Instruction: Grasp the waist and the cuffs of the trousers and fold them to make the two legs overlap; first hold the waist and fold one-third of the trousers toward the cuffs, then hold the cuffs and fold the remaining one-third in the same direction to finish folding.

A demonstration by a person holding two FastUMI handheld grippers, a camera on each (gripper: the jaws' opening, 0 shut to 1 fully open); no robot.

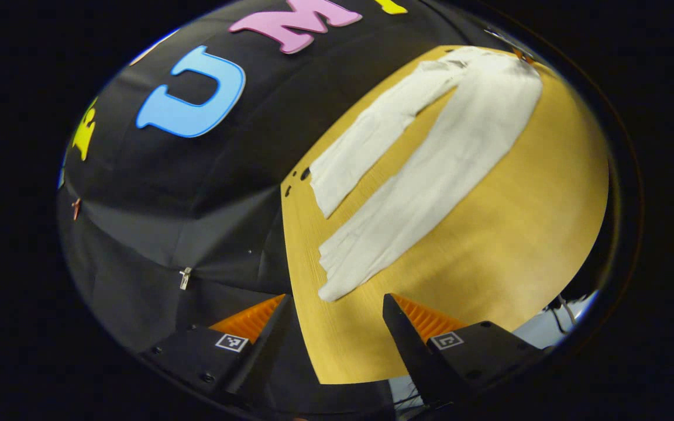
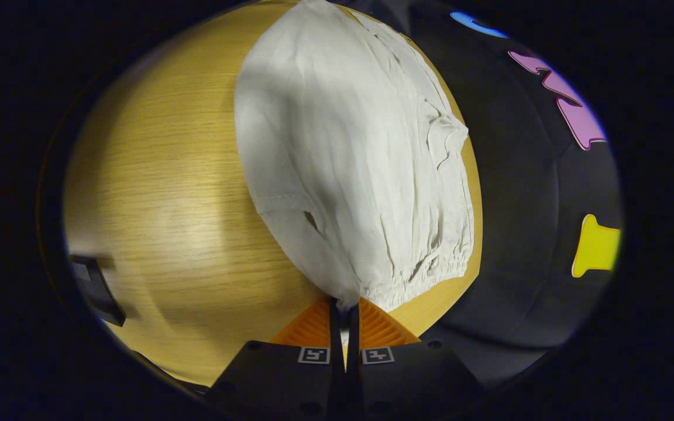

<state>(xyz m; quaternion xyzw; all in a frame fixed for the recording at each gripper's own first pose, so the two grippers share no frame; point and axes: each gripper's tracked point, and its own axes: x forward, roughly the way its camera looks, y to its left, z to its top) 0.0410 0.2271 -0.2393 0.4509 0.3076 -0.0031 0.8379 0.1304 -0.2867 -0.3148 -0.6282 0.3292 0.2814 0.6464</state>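
One pair of trousers [image 1: 430, 169] lay flat on the surface [image 1: 506, 245], its two legs splayed toward lower left in the left gripper view. The left claw [image 1: 337, 316] hovered spread; the right claw [image 2: 344, 307] pinched the waist [image 2: 372, 280] at bottom center.

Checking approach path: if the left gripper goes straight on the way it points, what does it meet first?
Probably the nearer cuff of the trousers, lying just ahead of the open left gripper. Bare table lies between; its height above the table is unclear.
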